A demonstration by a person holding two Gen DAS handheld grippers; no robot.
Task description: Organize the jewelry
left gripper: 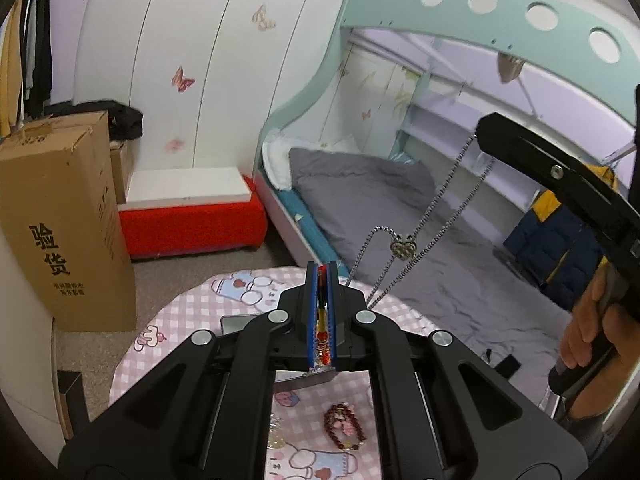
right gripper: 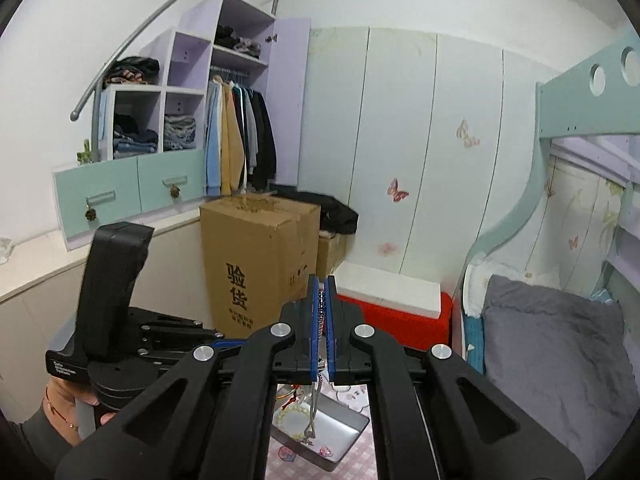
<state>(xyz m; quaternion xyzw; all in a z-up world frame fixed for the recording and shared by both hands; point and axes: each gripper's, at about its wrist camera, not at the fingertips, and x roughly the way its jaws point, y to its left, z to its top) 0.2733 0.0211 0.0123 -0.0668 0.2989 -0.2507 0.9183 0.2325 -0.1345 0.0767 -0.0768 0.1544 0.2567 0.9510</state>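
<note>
My left gripper (left gripper: 321, 276) is shut on a red and yellow corded ornament (left gripper: 321, 336), held above the pink checked table (left gripper: 180, 312). My right gripper (right gripper: 321, 286) is shut on a silver chain necklace (right gripper: 320, 320); in the left wrist view the necklace (left gripper: 420, 236) hangs from the right gripper's tip (left gripper: 480, 132) with a heart pendant (left gripper: 405, 245). The chain's lower end dangles over a grey metal tray (right gripper: 352, 432) that holds a pale bead bracelet (right gripper: 294, 420). A dark red bead bracelet (left gripper: 344, 426) lies on the table below my left gripper.
A tall cardboard box (left gripper: 68, 232) and a red bench (left gripper: 192, 224) stand left of the table. A bed with grey bedding (left gripper: 400, 216) lies behind it. A wardrobe with hanging clothes (right gripper: 236, 136) is at the far left.
</note>
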